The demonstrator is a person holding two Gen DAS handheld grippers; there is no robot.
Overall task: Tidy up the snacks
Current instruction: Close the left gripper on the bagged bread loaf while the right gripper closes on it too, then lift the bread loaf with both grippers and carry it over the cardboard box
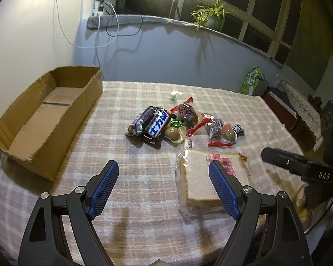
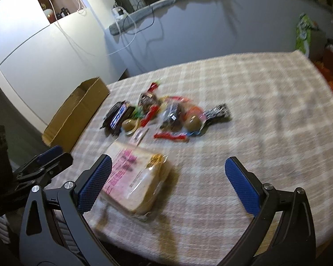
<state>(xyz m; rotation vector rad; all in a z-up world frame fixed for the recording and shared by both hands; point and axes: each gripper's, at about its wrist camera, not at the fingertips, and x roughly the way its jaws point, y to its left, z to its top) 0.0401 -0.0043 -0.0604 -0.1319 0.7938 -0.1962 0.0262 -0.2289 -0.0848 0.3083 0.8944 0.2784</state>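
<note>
Brown corrugated cardboard forms the open box that stands on the checked tablecloth, and it serves as the landmark for everything else. Nothing but its own folded bottom flaps shows inside the box. To the right of the box, well apart from it, lies a loose heap of snacks. The nearest piece to the box is a dark chocolate bar with white lettering on a blue band. Past it, farther from the box, sit red-edged clear packets, two brown packed eggs and a small black-and-white wrapper. A small green-and-white sweet lies alone beyond the heap.

A wrapped slab of sliced bread with pink print lies flat on the cloth, on the near side of the heap and farther from the box than the chocolate bar.

The left gripper hovers over bare cloth between the box and the bread, its jaws wide apart and holding nothing; its right pad overlaps the bread in the view, though contact cannot be told. The right gripper is also spread wide and empty, on the far side of the bread from the box, with its left pad just beside the loaf. The right wrist view is blurred.
</note>
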